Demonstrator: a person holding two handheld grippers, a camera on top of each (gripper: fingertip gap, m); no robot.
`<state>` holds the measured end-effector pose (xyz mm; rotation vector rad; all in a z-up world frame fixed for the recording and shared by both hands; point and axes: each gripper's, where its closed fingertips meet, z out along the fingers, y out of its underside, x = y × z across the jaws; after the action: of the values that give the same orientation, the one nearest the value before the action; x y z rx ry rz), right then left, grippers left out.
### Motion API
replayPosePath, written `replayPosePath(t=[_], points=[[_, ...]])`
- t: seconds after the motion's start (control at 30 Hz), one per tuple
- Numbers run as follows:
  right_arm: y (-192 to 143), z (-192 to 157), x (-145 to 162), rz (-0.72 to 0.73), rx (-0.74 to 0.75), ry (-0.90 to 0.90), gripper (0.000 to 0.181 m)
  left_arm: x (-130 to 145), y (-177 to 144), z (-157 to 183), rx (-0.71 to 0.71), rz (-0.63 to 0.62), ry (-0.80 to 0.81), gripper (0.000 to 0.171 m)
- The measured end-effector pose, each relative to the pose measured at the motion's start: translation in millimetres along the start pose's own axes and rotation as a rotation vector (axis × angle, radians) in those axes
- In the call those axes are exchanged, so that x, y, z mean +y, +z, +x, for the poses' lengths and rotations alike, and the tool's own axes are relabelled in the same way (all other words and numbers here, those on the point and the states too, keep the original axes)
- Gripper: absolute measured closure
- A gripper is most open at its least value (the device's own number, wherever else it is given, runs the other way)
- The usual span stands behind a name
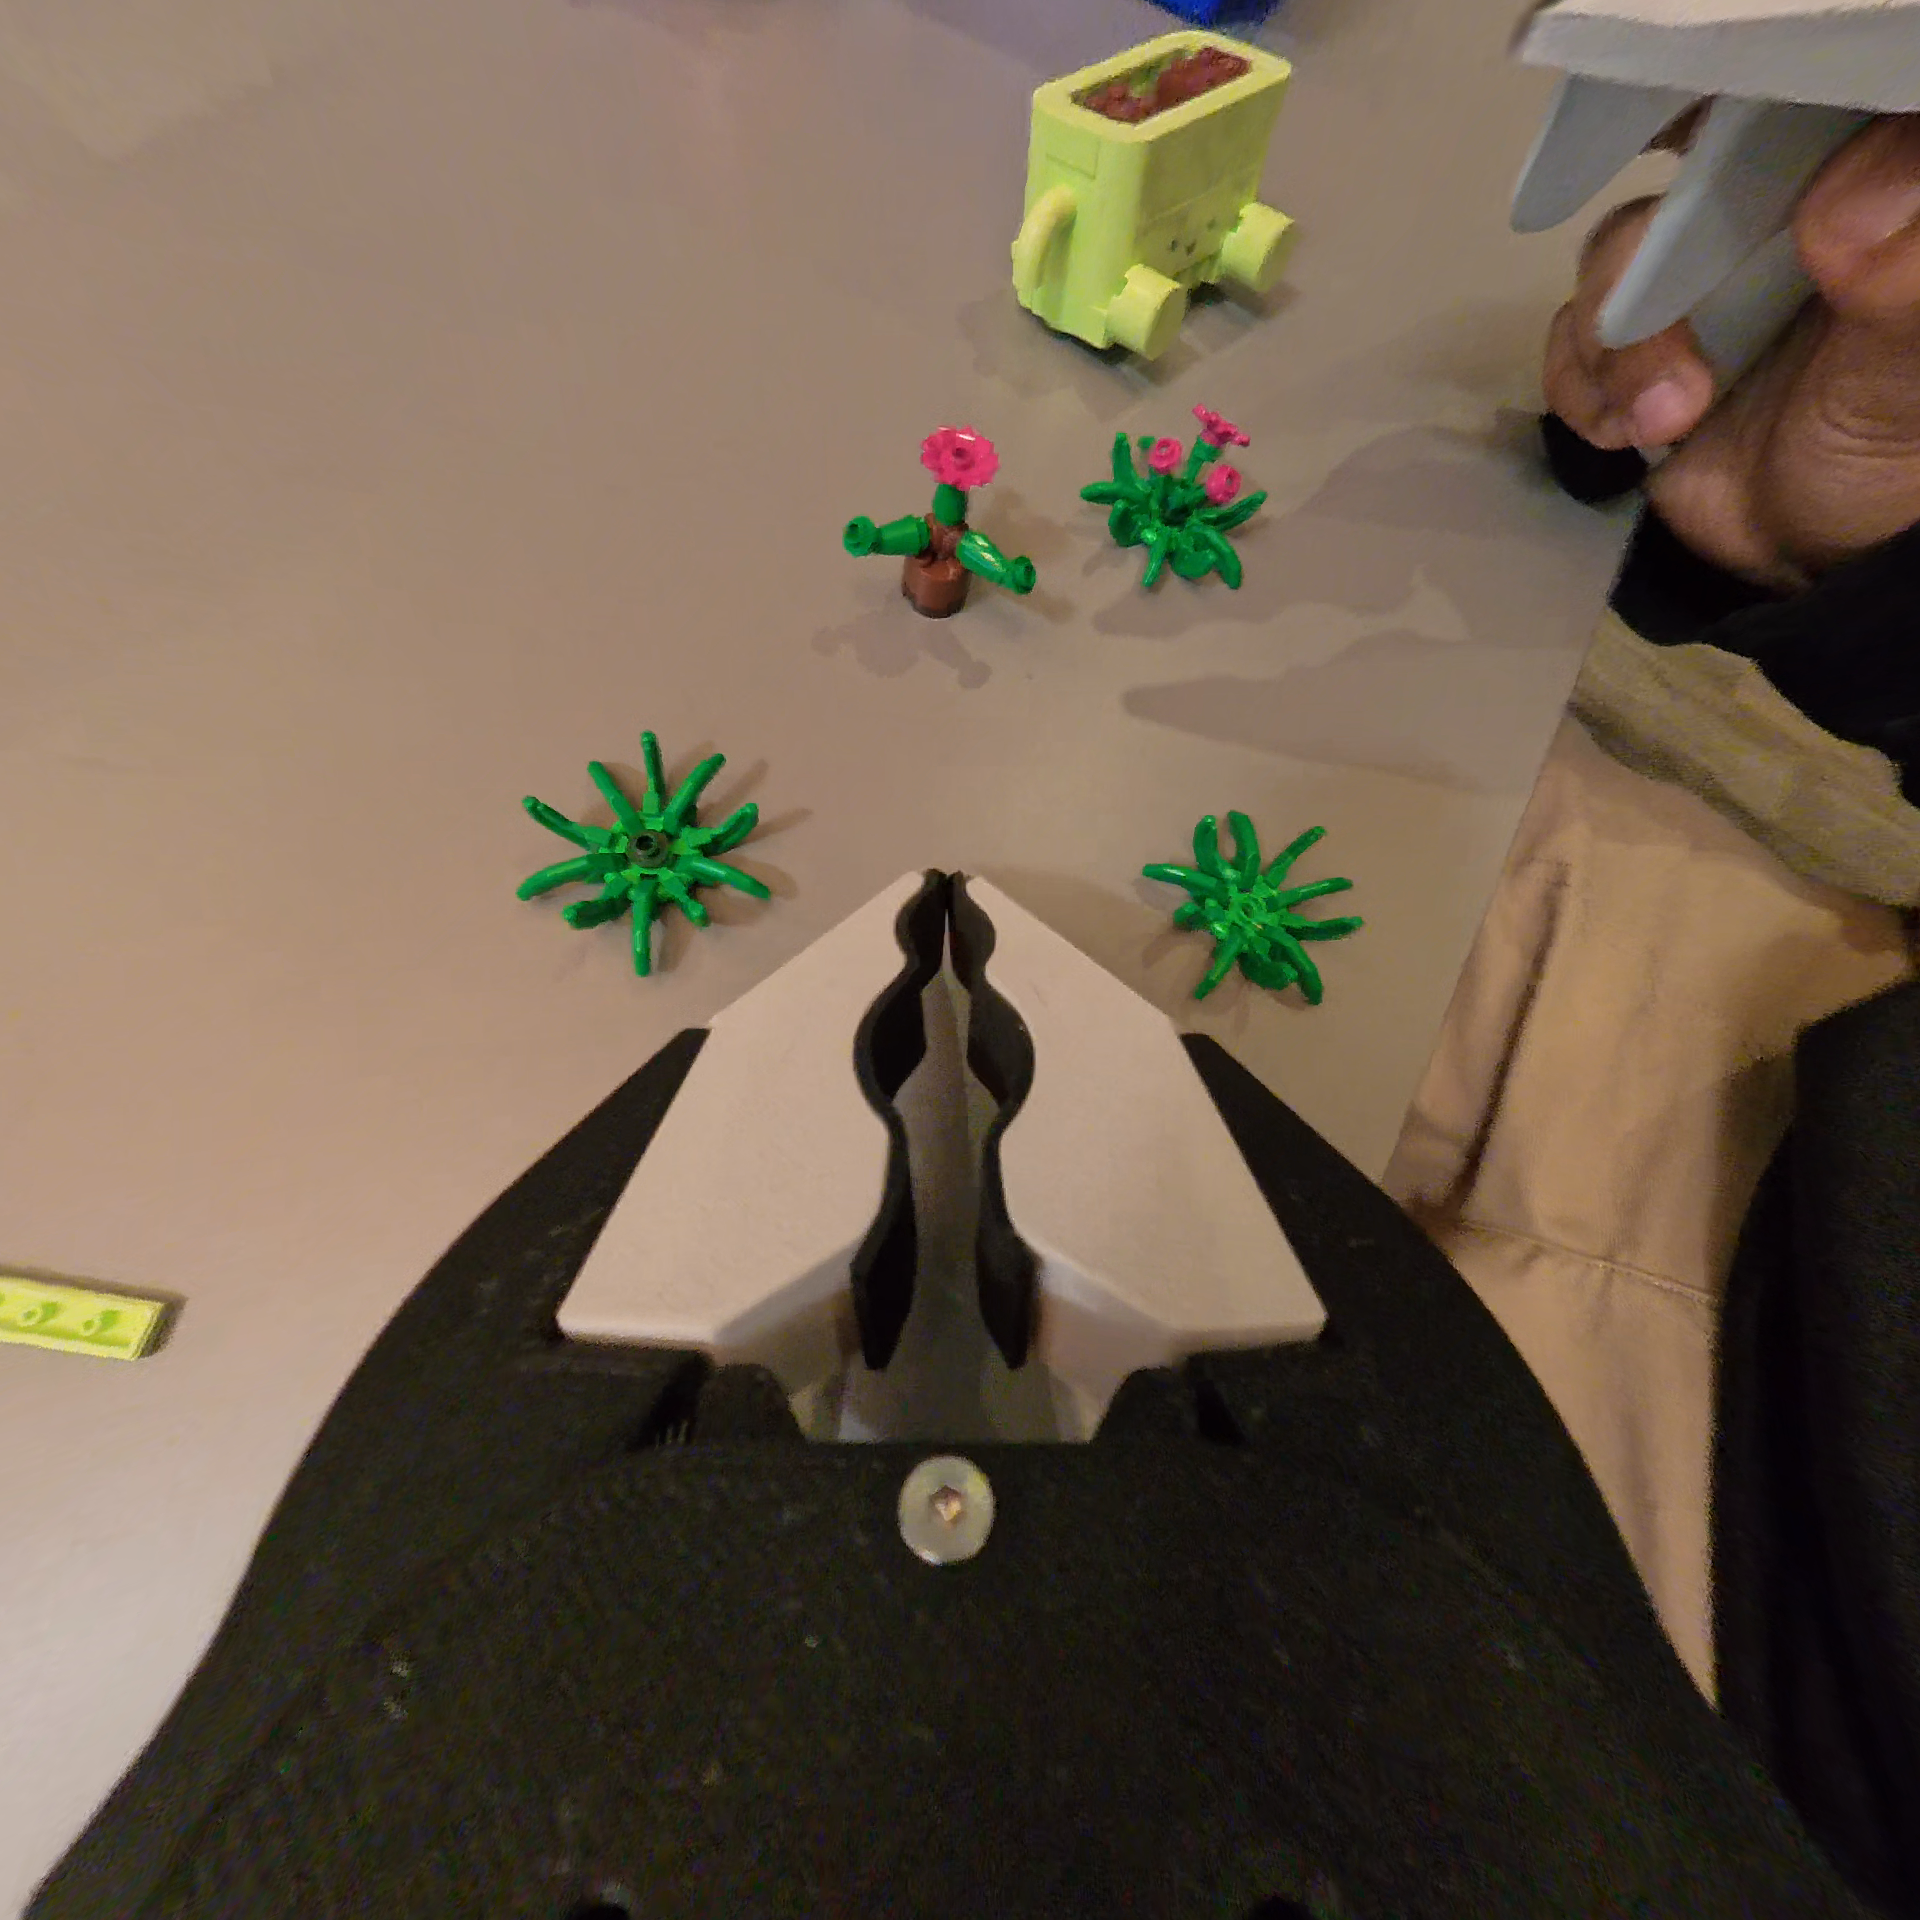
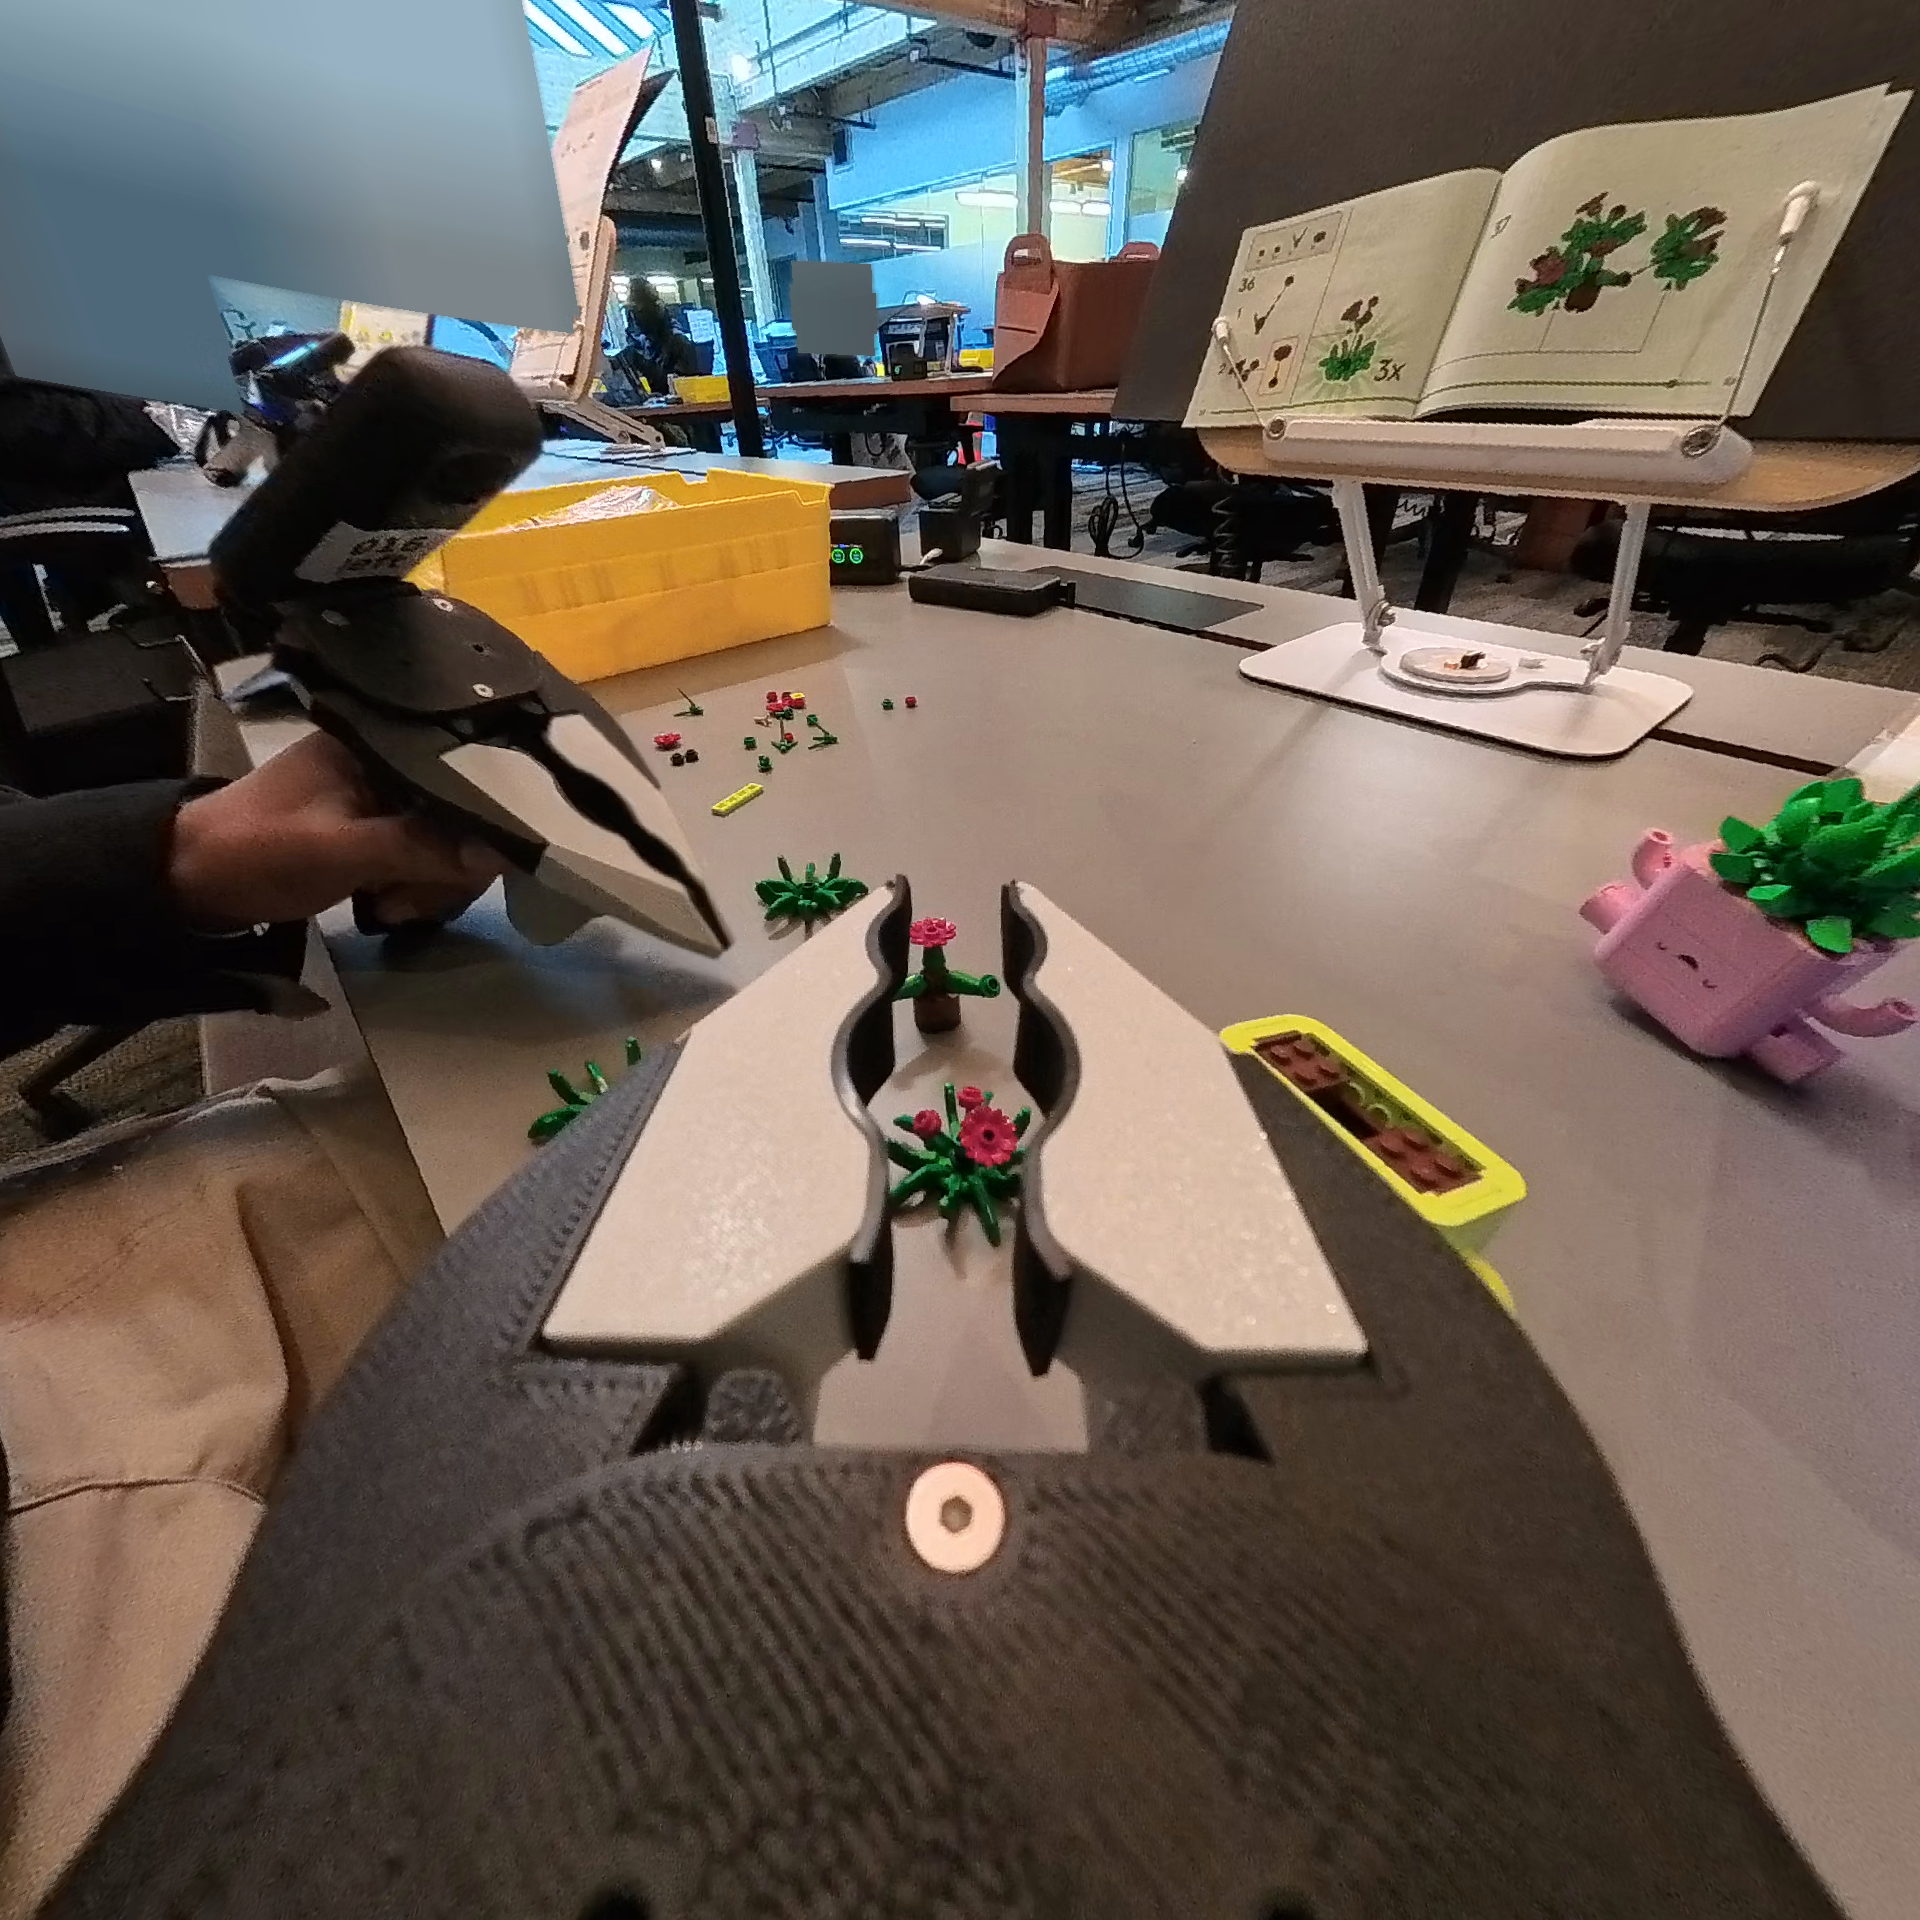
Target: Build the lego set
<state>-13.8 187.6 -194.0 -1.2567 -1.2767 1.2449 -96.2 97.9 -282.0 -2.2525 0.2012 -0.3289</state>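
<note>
My left gripper [image 1: 948, 883] is shut and empty, held above the table between two green leaf rosettes [image 1: 644, 852] [image 1: 1252, 914]. It also shows in the right wrist view [image 2: 717, 940], held by a hand. Beyond it stand a brown stem with a pink flower [image 1: 940, 530], a leafy plant with pink flowers [image 1: 1174, 504] and a lime green pot [image 1: 1153, 187] with brown bricks inside. My right gripper [image 2: 956, 899] is open and empty above the table. The leafy plant [image 2: 961, 1153] and the brown stem [image 2: 935, 977] show between its fingers. The lime pot [image 2: 1371, 1122] sits just to its right.
A pink pot with a green plant [image 2: 1766, 935] lies tilted at the right. An open instruction booklet [image 2: 1558, 281] rests on a white stand behind. A yellow bin [image 2: 644, 571], loose small pieces [image 2: 779, 727] and a lime plate [image 2: 738, 798] lie farther back. The table edge runs along the person's beige clothing [image 1: 1610, 1091]. My right fingertips sit around 15 cm from my left ones.
</note>
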Motion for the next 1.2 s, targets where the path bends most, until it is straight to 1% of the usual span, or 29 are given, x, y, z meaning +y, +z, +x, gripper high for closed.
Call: replayPosePath(t=[0.03,0.1,0.17,0.27,0.33,0.37,0.43,0.5,0.57,0.6,0.67,0.73,0.77,0.9,0.93,1.0,1.03,1.1,1.2], points=[[0,0,0,-0.001,-0.001,0.001,0.166,2,-2,2,0.031,-0.001,-0.008,0.171],[0,0,0,-0.004,-0.003,0.003,0.166,3,-8,-4,0.046,0.01,-0.049,0.171],[1,0,1,-0.006,-0.005,0.002,0.165,-4,-19,-14,0.037,0.07,-0.08,0.171],[1,0,1,-0.007,-0.003,0.0,0.166,-15,-46,-49,-0.08,0.197,-0.136,0.171],[1,0,2,-0.013,-0.003,0.004,0.166,-16,-66,-87,-0.223,0.254,-0.203,0.171],[2,0,2,-0.019,-0.005,0.008,0.166,-14,-75,-108,-0.301,0.256,-0.233,0.171],[3,0,4,-0.028,-0.009,0.012,0.165,-6,-90,-148,-0.459,0.206,-0.274,0.16],[4,0,4,-0.034,-0.012,0.016,0.165,-3,-100,-176,-0.559,0.151,-0.287,0.153],[4,0,4,-0.033,-0.013,0.018,0.165,-5,-104,-198,-0.61,0.126,-0.281,0.153],[4,1,4,-0.031,-0.013,0.019,0.165,-5,-102,-206,-0.613,0.099,-0.28,0.153],[4,1,4,-0.029,-0.014,0.024,0.165,3,-93,-218,-0.604,0.015,-0.297,0.153],[3,1,3,-0.027,-0.015,0.026,0.165,14,-84,-223,-0.58,-0.075,-0.328,0.152],[3,1,3,-0.024,-0.015,0.025,0.165,17,-81,-224,-0.573,-0.09,-0.335,0.152],[2,1,1,-0.01,-0.002,0.007,0.167,11,-74,-220,-0.524,-0.042,-0.337,0.154],[2,1,2,-0.012,0.001,0.001,0.167,12,-73,-220,-0.526,-0.05,-0.337,0.157],[3,0,2,-0.018,0.004,-0.007,0.167,16,-73,-221,-0.538,-0.083,-0.328,0.171],[3,0,2,-0.018,0.005,-0.01,0.167,16,-72,-219,-0.532,-0.092,-0.321,0.171],[2,0,2,-0.013,0.01,-0.014,0.167,9,-76,-208,-0.505,-0.074,-0.313,0.171],[0,-1,-1,0.005,0.01,-0.024,0.166,-20,-90,-187,-0.473,0.041,-0.277,0.171]])
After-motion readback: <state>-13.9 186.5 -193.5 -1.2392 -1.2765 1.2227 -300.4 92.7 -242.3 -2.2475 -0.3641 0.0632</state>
